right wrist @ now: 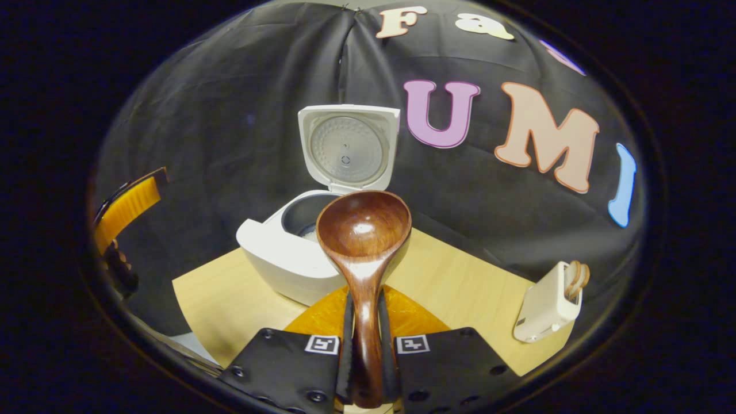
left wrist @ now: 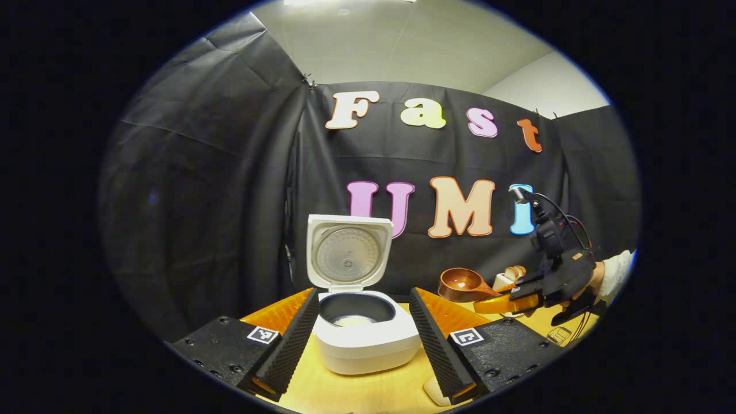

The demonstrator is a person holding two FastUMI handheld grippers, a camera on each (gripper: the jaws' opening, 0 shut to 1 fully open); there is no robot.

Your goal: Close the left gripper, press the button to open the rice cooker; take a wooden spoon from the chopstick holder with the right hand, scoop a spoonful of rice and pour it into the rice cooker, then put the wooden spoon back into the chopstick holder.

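Here the room is a small booth: black cloth hangs as the wall (left wrist: 218,172) on all sides, and above it a pale ceiling (left wrist: 402,46) shows in the left gripper view. The surface is a light wooden table (right wrist: 460,287), smooth and bare around the things it carries.

The white rice cooker (left wrist: 368,339) stands on the table with its lid (left wrist: 348,250) swung upright, the round inner plate facing forward. Its dark pot (left wrist: 356,309) is open to view, with something pale at the bottom.

The left tool (left wrist: 362,339) is released: its two ridged black fingers stand wide apart, one on each side of the cooker, touching nothing.

The right tool (right wrist: 368,356) is clenched on the wooden spoon (right wrist: 364,230), both fingers pressing the handle near its lower end. The spoon's bowl faces up, glossy and dark brown, and is held in the air just before the open cooker. In the left gripper view the same spoon (left wrist: 462,284) hangs to the right of the cooker, held by the right tool (left wrist: 520,296) in a hand (left wrist: 595,279) with a white sleeve.

A white chopstick holder (right wrist: 546,305) stands near the table's edge, well apart from the cooker, with wooden pieces (right wrist: 577,277) poking from its top.
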